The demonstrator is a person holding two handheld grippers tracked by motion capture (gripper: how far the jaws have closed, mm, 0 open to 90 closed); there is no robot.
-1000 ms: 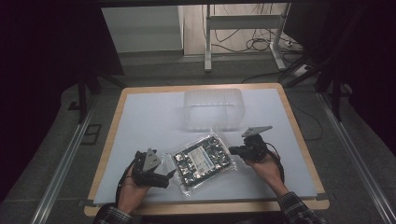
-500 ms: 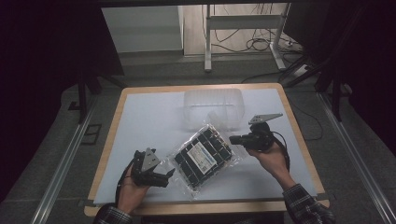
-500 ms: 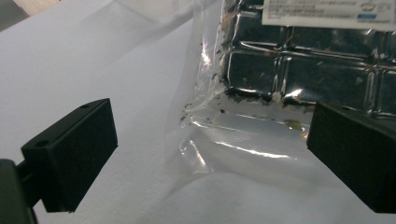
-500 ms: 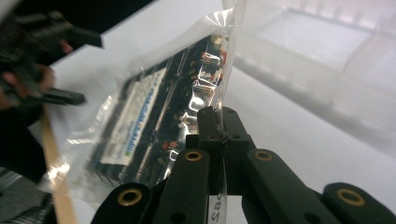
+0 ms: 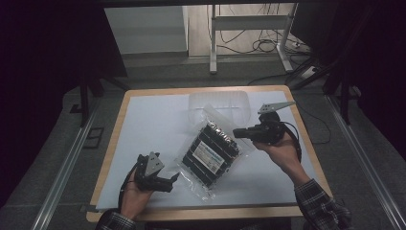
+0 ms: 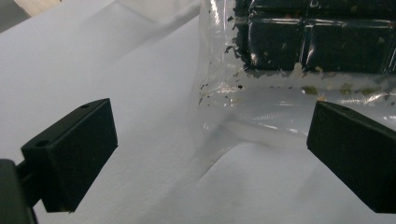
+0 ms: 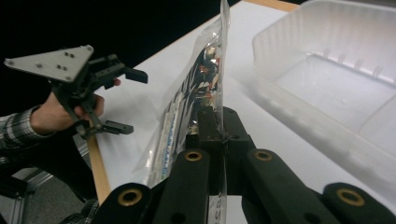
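White paper is covering the wooden table (image 5: pixel 297 112), and dark floor is lying all around the table. On the table, near its far edge, a clear plastic tub (image 5: pixel 225 103) is sitting. The right gripper (image 5: pixel 239 133) is squeezing its jaws tight on the edge of a clear bag of black blocks (image 5: pixel 210 148), tipping it up off the table. The left gripper (image 5: pixel 173 181) is resting with jaws wide apart, holding nothing, just beside the bag's low corner.

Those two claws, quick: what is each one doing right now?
Left claw: open, empty, next to the bag's corner.
Right claw: closed on the edge of the clear bag, lifting that side off the table.
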